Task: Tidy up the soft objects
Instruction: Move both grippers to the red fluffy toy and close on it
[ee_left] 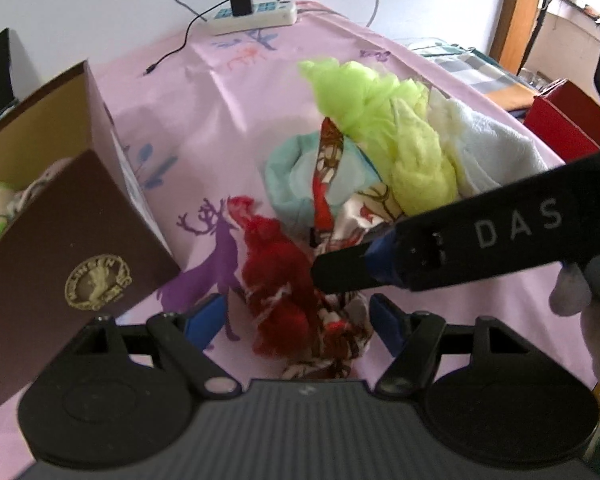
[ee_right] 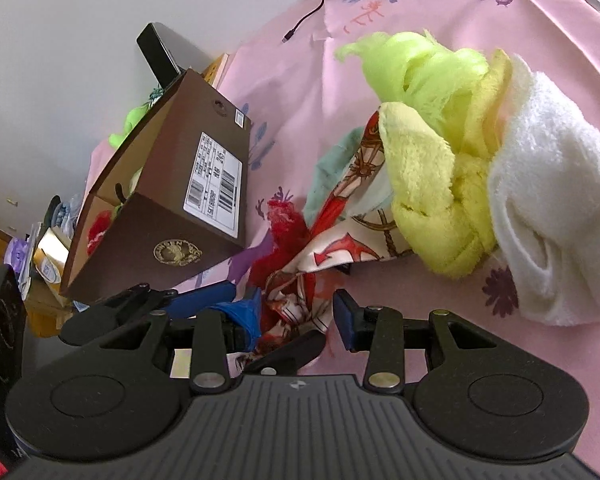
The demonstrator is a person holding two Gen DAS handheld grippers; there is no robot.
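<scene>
While left claw [ee_left: 296, 320] gapes empty over red yarn [ee_left: 276, 300], right claw [ee_right: 296, 312] seemingly open too.

My worktop [ee_left: 204, 128] wears a pink cloth printed with purple reindeer. Brown shoebox [ee_left: 60, 240] sits at its left. Centre: heap of soft things, red yarn bundle [ee_left: 276, 276], patterned scarf [ee_left: 328, 184], lime netting [ee_left: 380, 120], white towel [ee_left: 488, 148]. Power strip [ee_left: 256, 16] at far edge.
</scene>
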